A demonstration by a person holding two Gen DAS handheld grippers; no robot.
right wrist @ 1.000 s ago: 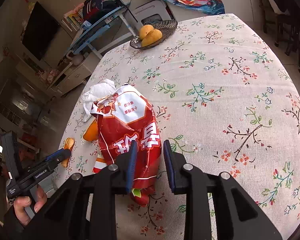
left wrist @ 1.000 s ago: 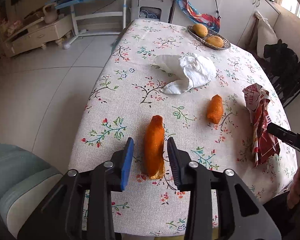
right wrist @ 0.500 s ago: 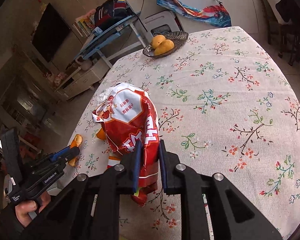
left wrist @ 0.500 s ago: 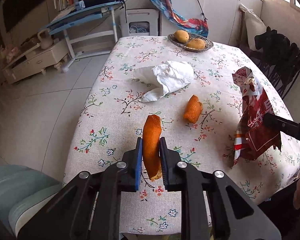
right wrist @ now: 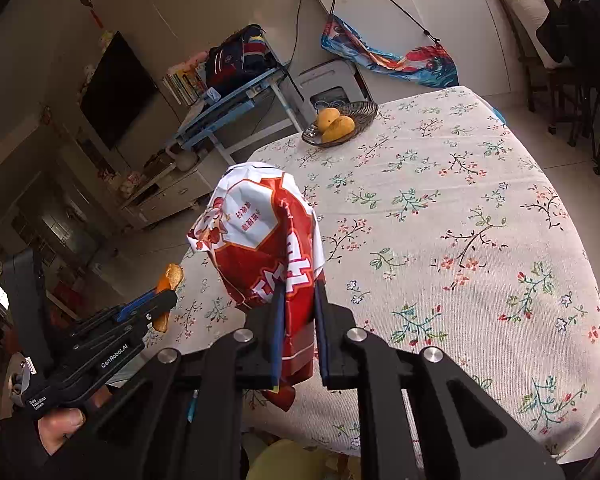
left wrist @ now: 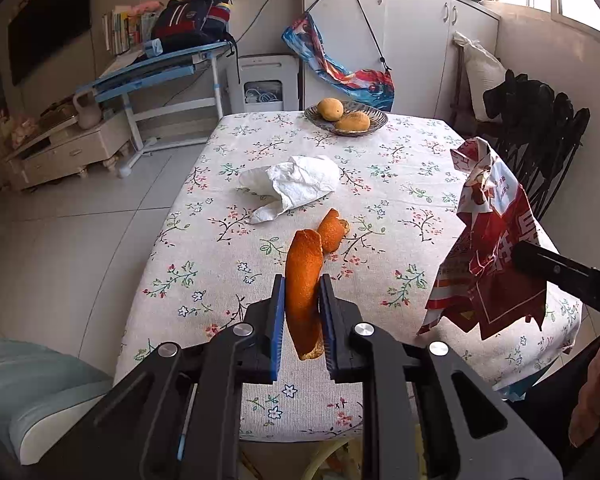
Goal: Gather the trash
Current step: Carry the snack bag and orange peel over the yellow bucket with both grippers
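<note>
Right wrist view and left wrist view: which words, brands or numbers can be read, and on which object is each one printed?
"GenRobot.AI": on the side of the left gripper, right wrist view.
"Data Acquisition System", small and only partly sure: near the handle of the same gripper.
Large white and small red Chinese characters on the red snack bag: folded and crumpled, not readable.
Spines of the books on the shelf: too small.

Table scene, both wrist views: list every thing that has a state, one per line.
left gripper: shut on the long orange peel, lifted off the cloth
long orange peel: clamped, hanging between the pads
right gripper: shut on the red snack bag
red snack bag: crumpled, opened, held up
second orange peel: lying loose on the tablecloth
white tissue: crumpled, lying on the tablecloth
fruit basket: holds two fruits
</note>
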